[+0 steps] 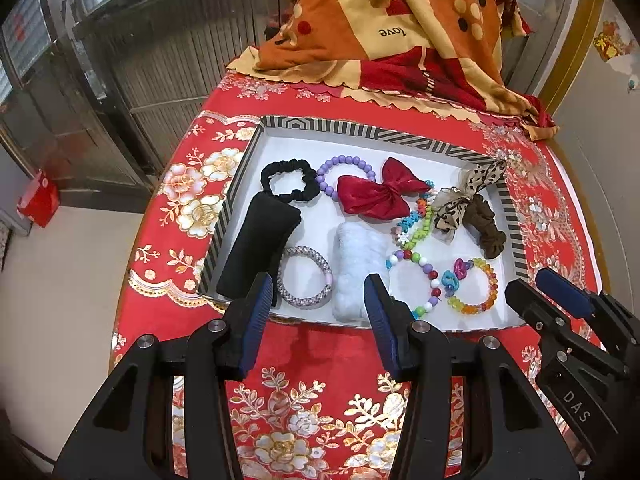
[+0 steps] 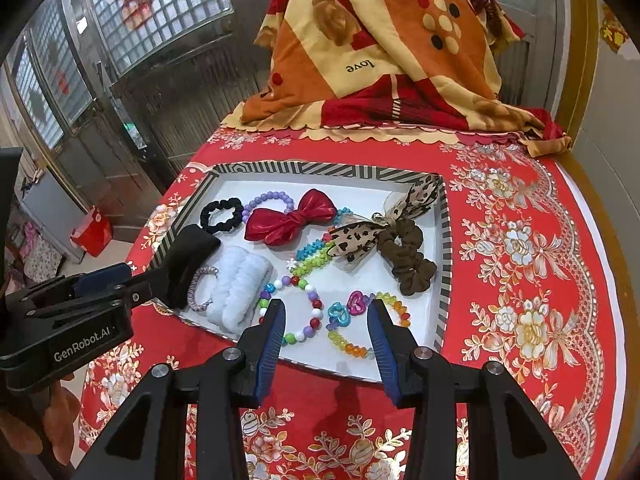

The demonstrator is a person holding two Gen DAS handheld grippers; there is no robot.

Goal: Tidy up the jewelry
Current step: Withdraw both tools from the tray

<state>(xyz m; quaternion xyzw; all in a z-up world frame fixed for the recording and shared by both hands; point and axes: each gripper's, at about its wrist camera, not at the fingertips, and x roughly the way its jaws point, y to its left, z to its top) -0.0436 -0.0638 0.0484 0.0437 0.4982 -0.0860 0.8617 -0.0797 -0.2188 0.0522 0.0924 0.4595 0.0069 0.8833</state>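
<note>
Both tools are above the near edge of the tray (image 1: 240, 168), angled down at it. My left tool (image 1: 318, 296) has its pads spread with nothing between them; it sits over the white fluffy band (image 1: 358, 276) and the silver braided bracelet (image 1: 306, 282). My right tool (image 2: 326, 322) is also parted and empty, over the clear multicolour bead bracelet (image 2: 360, 346) with its blue and pink charms.

The tray is white inside with a striped rim and sits on the red floral worktop (image 1: 312, 400). All the jewelry is inside it:
- left side: black pad (image 1: 260, 248) and black scrunchie (image 1: 288, 180);
- back: purple bead bracelet (image 1: 344, 166) with the red bow (image 1: 376, 192) partly over it;
- middle: green and turquoise bead strands (image 1: 418, 224) and a mixed-colour round-bead bracelet (image 1: 416, 276);
- right: leopard-print bow (image 1: 464, 196) touching the brown scrunchie (image 1: 486, 228).

A folded orange blanket (image 1: 380, 20) lies at the far end of the worktop, clear of the tray.
</note>
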